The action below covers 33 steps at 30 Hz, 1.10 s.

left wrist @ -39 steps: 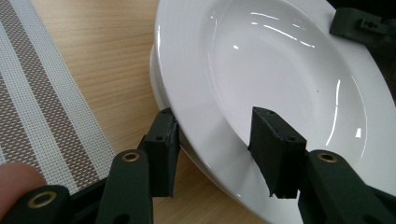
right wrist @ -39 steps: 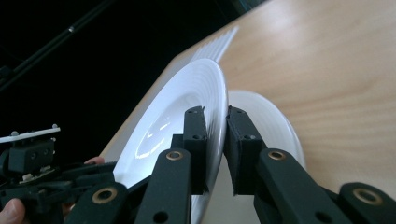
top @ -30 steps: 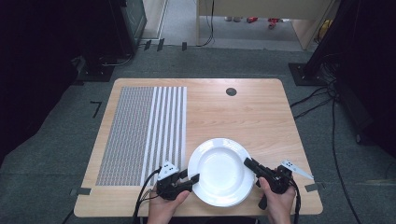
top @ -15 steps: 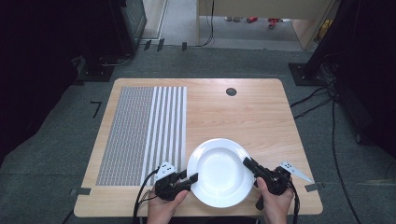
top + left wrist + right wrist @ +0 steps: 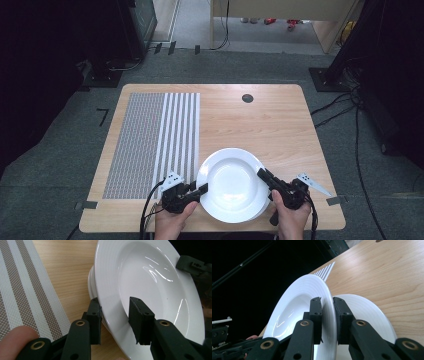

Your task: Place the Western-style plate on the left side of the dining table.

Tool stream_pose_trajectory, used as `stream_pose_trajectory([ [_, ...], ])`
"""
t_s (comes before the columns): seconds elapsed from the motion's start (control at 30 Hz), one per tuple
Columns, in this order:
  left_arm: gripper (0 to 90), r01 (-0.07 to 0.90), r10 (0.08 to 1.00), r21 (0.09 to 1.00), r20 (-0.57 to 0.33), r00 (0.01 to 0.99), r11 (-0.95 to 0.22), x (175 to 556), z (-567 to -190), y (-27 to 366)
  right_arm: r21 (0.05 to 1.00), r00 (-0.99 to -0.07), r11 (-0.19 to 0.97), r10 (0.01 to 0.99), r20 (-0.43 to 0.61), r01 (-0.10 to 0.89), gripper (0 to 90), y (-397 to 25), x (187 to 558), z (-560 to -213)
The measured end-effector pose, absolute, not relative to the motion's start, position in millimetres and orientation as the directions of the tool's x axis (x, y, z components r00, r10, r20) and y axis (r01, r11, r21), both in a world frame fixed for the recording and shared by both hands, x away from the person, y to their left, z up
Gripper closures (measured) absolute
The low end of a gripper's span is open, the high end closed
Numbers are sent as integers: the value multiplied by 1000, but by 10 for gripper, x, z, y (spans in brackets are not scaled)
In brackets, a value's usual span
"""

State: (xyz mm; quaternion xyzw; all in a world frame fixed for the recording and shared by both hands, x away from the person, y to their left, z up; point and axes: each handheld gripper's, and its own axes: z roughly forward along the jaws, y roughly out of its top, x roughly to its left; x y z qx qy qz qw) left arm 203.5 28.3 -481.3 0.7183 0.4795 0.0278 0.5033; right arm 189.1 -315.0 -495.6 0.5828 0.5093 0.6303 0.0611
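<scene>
Claws first: the left claw (image 5: 202, 189) has one jaw under and one jaw over the near-left rim of the top plate (image 5: 231, 185). Its own view shows that rim running between the two jaws (image 5: 116, 320), so I take it as clamped on the rim, not wide open. The right claw (image 5: 261, 174) grips the opposite rim of the top plate. In its own view the jaws stand narrow, pressed flat on either face of the thin white edge (image 5: 327, 315).

Holding at two opposite points makes sense. The plate is broad, smooth and glossy, and a single pinch at one edge would probably let it swing or slip.

The top plate (image 5: 294, 307) tilts, with its rim raised off a bottom plate (image 5: 367, 312) that lies flat on the wooden surface (image 5: 260, 120). From the left claw's side the bottom plate (image 5: 90, 282) peeks out beneath the lifted one (image 5: 150, 290). The two look like a stack being taken apart, with the upper plate coming off while the lower one stays as the base.

Both plates sit just to the right of the striped mat (image 5: 155, 135), by its near corner and at the person's edge of the surface. The mat's bare weave suggests it is where a plate belongs.
</scene>
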Motion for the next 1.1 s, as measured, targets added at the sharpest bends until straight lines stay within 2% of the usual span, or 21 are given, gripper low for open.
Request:
stream_pose_trajectory([
  [0.63,674,644,701,765,-462,544,5,2082,-4570,465,719,-323,-470,670,668,512,785,-3015,1930,-4746],
  [1.1,700,636,711,768,-490,504,79,2290,-4249,981,727,-351,-439,667,657,527,774,-2540,2250,-4438],
])
